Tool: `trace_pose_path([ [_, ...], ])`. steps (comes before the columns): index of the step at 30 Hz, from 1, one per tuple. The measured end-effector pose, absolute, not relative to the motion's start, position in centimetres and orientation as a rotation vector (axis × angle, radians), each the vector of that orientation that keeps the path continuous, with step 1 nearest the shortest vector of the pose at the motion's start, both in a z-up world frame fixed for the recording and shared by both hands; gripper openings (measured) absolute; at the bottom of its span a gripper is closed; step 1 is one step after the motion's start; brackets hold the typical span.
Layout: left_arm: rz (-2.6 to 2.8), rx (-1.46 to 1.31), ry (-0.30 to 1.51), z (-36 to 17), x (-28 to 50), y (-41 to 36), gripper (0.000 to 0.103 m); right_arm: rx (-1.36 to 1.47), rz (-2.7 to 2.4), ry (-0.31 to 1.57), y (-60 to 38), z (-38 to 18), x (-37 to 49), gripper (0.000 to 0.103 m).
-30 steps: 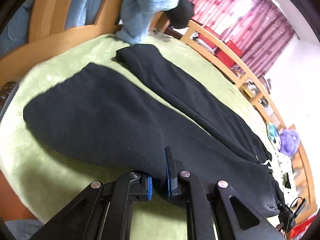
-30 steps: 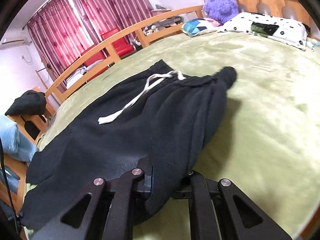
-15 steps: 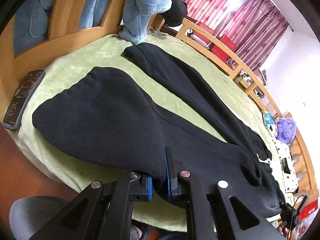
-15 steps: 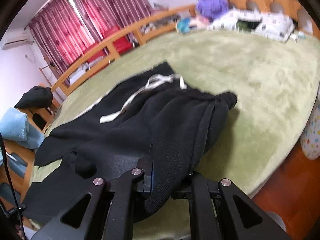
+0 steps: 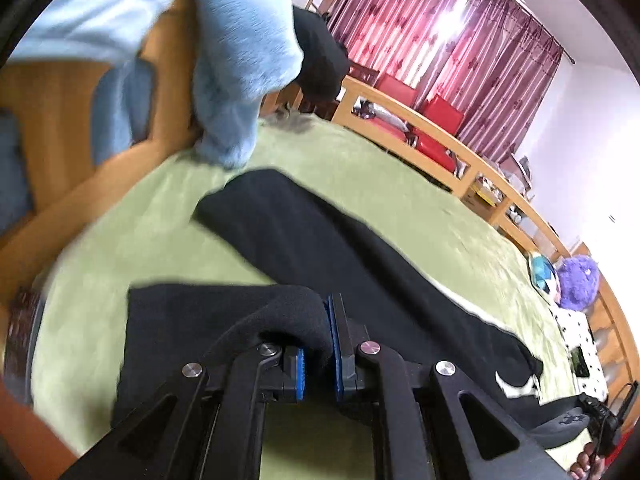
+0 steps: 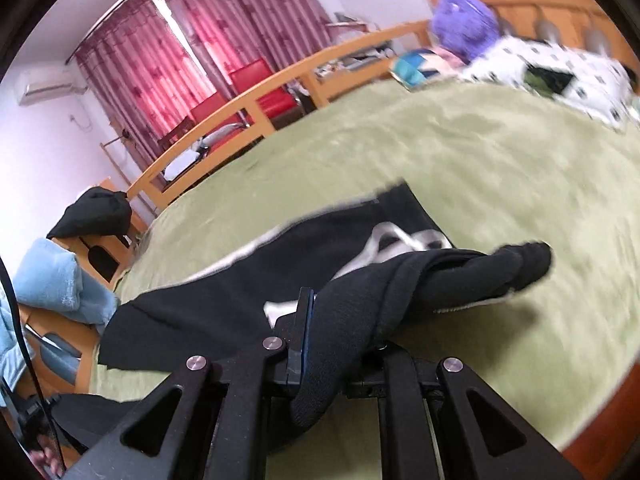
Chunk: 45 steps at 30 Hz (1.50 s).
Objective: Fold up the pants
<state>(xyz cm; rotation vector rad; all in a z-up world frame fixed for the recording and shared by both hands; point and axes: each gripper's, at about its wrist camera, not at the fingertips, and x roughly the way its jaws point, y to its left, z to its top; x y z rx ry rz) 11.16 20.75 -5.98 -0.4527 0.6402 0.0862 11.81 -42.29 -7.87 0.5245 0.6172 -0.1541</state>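
Gripping a raised fold of the black pants (image 5: pixel 304 240), the left gripper (image 5: pixel 318 344) has its blue-padded fingers (image 5: pixel 333 344) closed on cloth that humps up over the left pad at about 11 o'clock from the jaws. From that pinch one leg hangs in a flap toward 9 o'clock, while the other leg lies flat on the green blanket (image 5: pixel 132 236), running from a cuff at 12 o'clock down toward 4 o'clock. The right gripper (image 6: pixel 320 344) is likewise clamped on the pants (image 6: pixel 224 288): a thick roll of the waistband end passes between its jaws and trails off toward 2 o'clock, lifted off the blanket (image 6: pixel 460 168). A white drawstring (image 6: pixel 400 242) lies on the black cloth at 1 o'clock from those jaws. Beyond the bed, at 12 o'clock in the left view, a light blue fleece (image 5: pixel 240 60) hangs over the wooden frame; at 3 o'clock sits a purple plush toy (image 5: pixel 578 280). Red patterned curtains (image 6: pixel 180 52) hang behind a wooden rail (image 6: pixel 256 108), with an air conditioner (image 6: pixel 48 86) at 10 o'clock. No brand, label or writing is legible; both views are motion-blurred.
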Motion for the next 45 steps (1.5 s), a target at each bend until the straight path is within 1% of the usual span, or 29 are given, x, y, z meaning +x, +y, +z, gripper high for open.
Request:
trace_pose_path([
  [8, 0.115, -0.416, 0.595, -4.7, 24.4, 19.2, 0.010, 0.517, -0.149, 0.610, -42.9, -6.9, 25.4, 0.011],
  [11, 0.119, -0.395, 0.591, -5.1, 29.4, 17.9, 0.010, 0.514, -0.165, 0.588, -43.3, -7.2, 29.8, 0.011],
  [14, 0.129, -0.386, 0.600, -6.7, 33.6, 16.8, 0.010, 0.519, -0.191, 0.587, -43.6, -8.6, 33.2, 0.012],
  [15, 0.136, -0.378, 0.622, -7.5, 34.8, 16.4, 0.011, 0.521, -0.197, 0.615, -43.6, -9.7, 34.6, 0.019],
  [16, 0.139, -0.367, 0.658, -8.4, 35.9, 15.9, 0.012, 0.518, -0.201, 0.658, -43.6, -10.9, 35.6, 0.028],
  [17, 0.144, -0.354, 0.691, -9.2, 36.5, 15.6, 0.015, 0.513, -0.195, 0.738, -43.4, -12.6, 36.9, 0.034],
  [18, 0.147, -0.335, 0.730, -10.1, 37.0, 15.2, 0.015, 0.510, -0.180, 0.794, -43.2, -13.8, 37.6, 0.045],
  [19, 0.155, -0.304, 0.763, -10.8, 37.1, 14.7, 0.015, 0.501, -0.169, 0.848, -43.0, -15.0, 37.8, 0.047],
  [20, 0.159, -0.279, 0.777, -11.0, 36.6, 14.4, 0.018, 0.486, -0.177, 0.868, -42.9, -15.5, 37.6, 0.047],
  [21, 0.154, -0.268, 0.779, -11.0, 36.4, 14.3, 0.024, 0.465, -0.182, 0.862, -42.8, -15.7, 36.7, 0.047],
  [22, 0.128, -0.263, 0.774, -10.6, 35.2, 14.2, 0.031, 0.458, -0.178, 0.851, -42.8, -15.6, 36.0, 0.050],
  [23, 0.113, -0.268, 0.770, -10.3, 34.6, 14.3, 0.051, 0.447, -0.170, 0.834, -42.7, -15.0, 34.7, 0.053],
  [24, 0.101, -0.275, 0.762, -9.8, 33.7, 14.5, 0.075, 0.437, -0.172, 0.821, -42.6, -14.5, 33.7, 0.061],
  [25, 0.093, -0.281, 0.734, -8.9, 32.1, 14.8, 0.080, 0.426, -0.174, 0.802, -42.5, -13.7, 32.2, 0.070],
  [26, 0.099, -0.277, 0.703, -8.1, 30.8, 14.9, 0.080, 0.416, -0.174, 0.792, -42.3, -13.2, 31.4, 0.073],
  [27, 0.108, -0.263, 0.688, -7.6, 29.6, 15.0, 0.080, 0.403, -0.173, 0.774, -42.2, -12.4, 29.9, 0.074],
  [29, 0.109, -0.247, 0.698, -7.4, 27.6, 15.2, 0.080, 0.369, -0.175, 0.750, -41.9, -11.5, 27.2, 0.074],
  [31, 0.068, -0.275, 0.723, -8.3, 25.7, 15.5, 0.080, 0.340, -0.185, 0.754, -41.6, -11.6, 24.8, 0.074],
  [36, 0.027, -0.354, 0.814, -13.2, 23.2, 15.3, 0.080, 0.348, -0.176, 0.838, -41.1, -15.0, 21.3, 0.074],
  [41, 0.009, -0.496, 0.899, -18.9, 24.0, 15.0, 0.077, 0.421, -0.165, 0.904, -41.6, -19.4, 21.0, 0.074],
  [43, -0.003, -0.537, 0.901, -20.2, 24.9, 15.0, 0.074, 0.474, -0.174, 0.901, -42.1, -20.2, 21.4, 0.074],
  [45, -0.002, -0.570, 0.887, -20.8, 25.5, 15.3, 0.074, 0.544, -0.166, 0.866, -42.8, -20.5, 21.7, 0.074],
])
